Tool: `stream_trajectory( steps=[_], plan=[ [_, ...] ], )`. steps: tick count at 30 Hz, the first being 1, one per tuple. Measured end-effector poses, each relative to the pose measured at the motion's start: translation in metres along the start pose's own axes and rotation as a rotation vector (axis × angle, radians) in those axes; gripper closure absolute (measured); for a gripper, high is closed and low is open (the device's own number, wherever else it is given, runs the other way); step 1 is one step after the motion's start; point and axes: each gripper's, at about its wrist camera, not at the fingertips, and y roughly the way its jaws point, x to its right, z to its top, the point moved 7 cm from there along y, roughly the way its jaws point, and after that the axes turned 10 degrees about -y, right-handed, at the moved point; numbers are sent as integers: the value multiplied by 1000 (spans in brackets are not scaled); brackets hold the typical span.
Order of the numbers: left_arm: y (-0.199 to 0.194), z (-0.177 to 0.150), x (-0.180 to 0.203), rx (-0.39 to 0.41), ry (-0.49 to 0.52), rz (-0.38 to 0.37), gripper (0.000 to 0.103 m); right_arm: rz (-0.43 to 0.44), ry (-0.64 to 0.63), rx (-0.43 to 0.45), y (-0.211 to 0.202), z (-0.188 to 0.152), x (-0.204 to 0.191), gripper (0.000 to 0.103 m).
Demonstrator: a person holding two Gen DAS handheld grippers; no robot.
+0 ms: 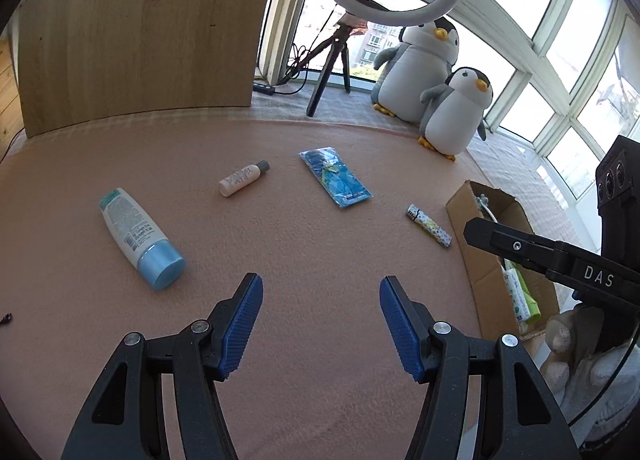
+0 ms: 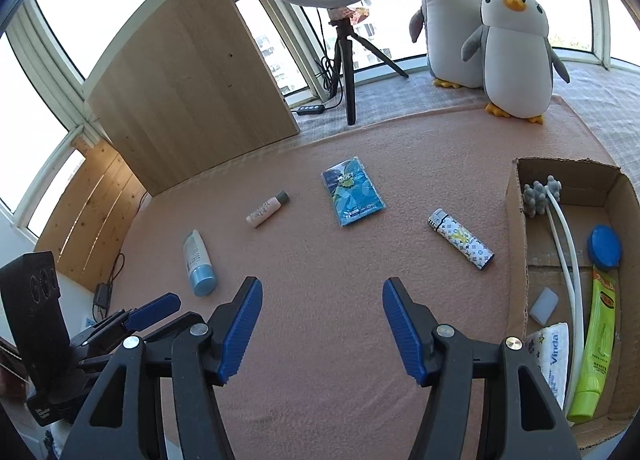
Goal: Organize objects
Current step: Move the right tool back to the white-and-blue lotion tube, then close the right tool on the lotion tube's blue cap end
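Observation:
On the pink mat lie a white bottle with a blue cap (image 1: pixel 138 234) (image 2: pixel 199 263), a small pink tube with a grey cap (image 1: pixel 243 178) (image 2: pixel 267 209), a blue packet (image 1: pixel 335 177) (image 2: pixel 352 192) and a patterned lighter (image 1: pixel 429 225) (image 2: pixel 461 238). A cardboard box (image 2: pixel 517 244) (image 1: pixel 464 216) at the right holds a green tube (image 2: pixel 597 344), a blue lid (image 2: pixel 604 246), a tissue pack (image 2: pixel 554 356) and white-handled brushes (image 2: pixel 562 244). My left gripper (image 1: pixel 321 324) is open and empty over the near mat. My right gripper (image 2: pixel 322 326) is open and empty too, left of the box.
Two plush penguins (image 2: pixel 480 24) (image 1: pixel 436 80) stand at the mat's far right corner. A ring light on a tripod (image 2: pixel 346 60) (image 1: pixel 332 60) and a leaning wooden board (image 2: pixel 192 92) (image 1: pixel 140 32) sit at the back. A gloved hand (image 1: pixel 580 356) holds the right gripper.

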Motion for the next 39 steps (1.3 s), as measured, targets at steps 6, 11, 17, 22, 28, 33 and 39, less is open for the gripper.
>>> stream_trajectory(
  steps=[6, 11, 17, 22, 28, 33, 39],
  plan=[
    [-1, 17, -52, 14, -80, 35, 36, 24, -79, -1, 24, 16, -27, 44],
    [2, 27, -93, 20, -139, 62, 33, 78, -123, -22, 51, 27, -50, 44],
    [14, 35, -135, 6, -206, 78, 31, 143, -128, -119, 95, 36, -76, 44],
    [29, 36, -161, -27, -263, 73, 28, 200, -86, -219, 136, 39, -96, 44],
    [49, 36, -181, -68, -321, 41, 26, 255, -96, -300, 178, 38, -126, 44],
    [63, 36, -192, -85, -339, 17, 26, 263, -151, -346, 206, 36, -152, 44],
    [73, 38, -203, -88, -366, -18, 27, 284, -167, -404, 232, 34, -171, 44]
  ],
)
